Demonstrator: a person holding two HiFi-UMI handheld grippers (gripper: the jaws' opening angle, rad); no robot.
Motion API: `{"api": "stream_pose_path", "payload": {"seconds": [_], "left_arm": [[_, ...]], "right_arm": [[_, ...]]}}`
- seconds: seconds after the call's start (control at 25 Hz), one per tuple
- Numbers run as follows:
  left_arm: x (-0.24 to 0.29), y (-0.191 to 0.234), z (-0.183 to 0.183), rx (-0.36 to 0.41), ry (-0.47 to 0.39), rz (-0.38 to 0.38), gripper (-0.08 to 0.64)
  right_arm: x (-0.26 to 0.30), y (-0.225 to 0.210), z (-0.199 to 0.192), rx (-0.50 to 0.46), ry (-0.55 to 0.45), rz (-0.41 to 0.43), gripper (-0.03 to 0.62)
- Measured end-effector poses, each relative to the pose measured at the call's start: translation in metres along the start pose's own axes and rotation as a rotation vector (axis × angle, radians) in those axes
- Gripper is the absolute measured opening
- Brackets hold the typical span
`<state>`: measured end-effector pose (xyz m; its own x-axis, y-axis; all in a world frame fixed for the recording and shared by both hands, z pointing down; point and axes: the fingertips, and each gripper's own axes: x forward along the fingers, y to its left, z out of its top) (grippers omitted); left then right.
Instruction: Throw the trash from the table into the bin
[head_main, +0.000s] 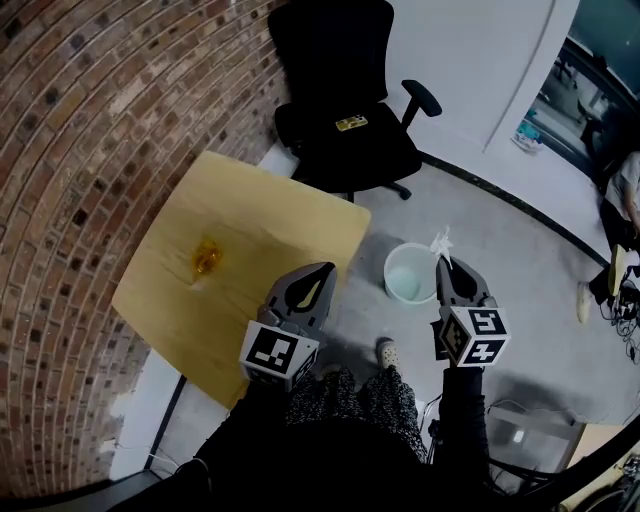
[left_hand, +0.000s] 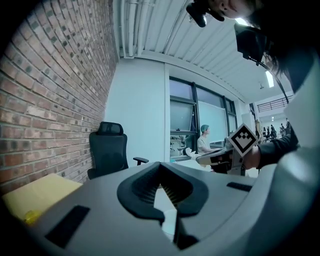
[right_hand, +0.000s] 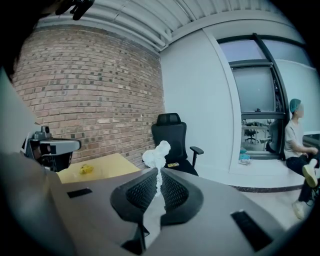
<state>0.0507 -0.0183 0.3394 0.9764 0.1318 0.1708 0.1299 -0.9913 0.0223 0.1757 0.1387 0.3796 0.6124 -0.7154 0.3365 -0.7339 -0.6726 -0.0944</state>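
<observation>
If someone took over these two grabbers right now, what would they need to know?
Right gripper: shut on a white tissue wad, held in the air beside the white bin on the floor.
Left gripper: shut, empty, at the table edge.
Done: tissue wad is off the table.
Left: drop it into the bin, then collect the yellow wrapper lying on the table.

even, cool indoor light with faint shadows; both gripper views bulge fisheye-wise and darken to black corners.
</observation>
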Motion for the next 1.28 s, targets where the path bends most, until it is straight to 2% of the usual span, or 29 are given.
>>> {"api": "stream_pose_path", "payload": {"seconds": [0.2, 0.32, 0.48, 0.68, 0.84, 1.28], "left_arm": [[0.029, -0.015, 0.000, 0.016, -0.006, 0.011, 0.005], [0.047, -0.018, 0.002, -0.009, -0.009, 0.040, 0.005], [0.076, -0.029, -0.001, 0.000, 0.023, 0.046, 0.005], [0.121, -0.053, -0.004, -0.025, -0.017, 0.002, 0.005], [0.154, -0.069, -0.005, -0.006, -0.028, -0.018, 0.005], [0.232, -0.067, -0.053, -0.012, 0.020, -0.008, 0.005]], "right_arm": [[0.022, -0.022, 0.002, -0.020, 0.010, 0.056, 0.020], [0.031, -0.036, 0.003, -0.024, 0.017, 0.077, 0.020], [0.043, -0.059, 0.001, -0.032, 0.025, 0.101, 0.020], [0.056, -0.081, -0.007, -0.021, 0.026, 0.139, 0.020], [0.065, -0.100, -0.019, -0.007, 0.038, 0.146, 0.020], [0.102, -0.141, -0.057, -0.001, 0.074, 0.156, 0.020]]}}
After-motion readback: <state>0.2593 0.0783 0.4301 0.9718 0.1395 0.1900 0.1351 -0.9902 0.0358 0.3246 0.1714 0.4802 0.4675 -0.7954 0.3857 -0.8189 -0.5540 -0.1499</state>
